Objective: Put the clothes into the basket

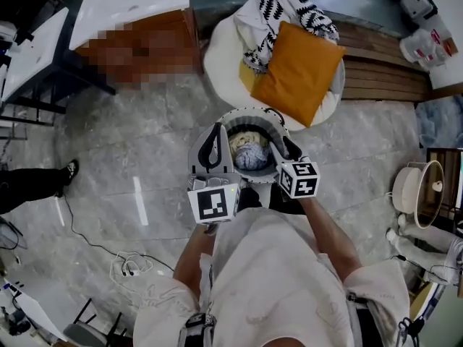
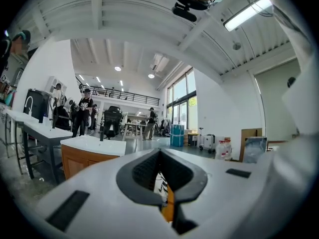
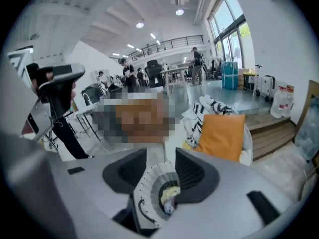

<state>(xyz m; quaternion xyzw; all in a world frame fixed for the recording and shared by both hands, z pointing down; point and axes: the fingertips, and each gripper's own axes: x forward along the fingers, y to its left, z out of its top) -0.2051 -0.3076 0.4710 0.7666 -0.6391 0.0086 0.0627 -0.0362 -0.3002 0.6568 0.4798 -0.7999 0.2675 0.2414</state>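
Downward view of a person's two tools. The left gripper and right gripper are held just above a white basket on the floor. The left fingers are pressed together on nothing. The right fingers are spread, with the basket seen between them. Bundled clothes lie inside the basket. Beyond it are an orange cushion and a patterned cloth.

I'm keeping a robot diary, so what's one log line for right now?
left gripper shut, empty | right gripper open, empty | both by basket | clothes inside basket | patterned cloth on seat
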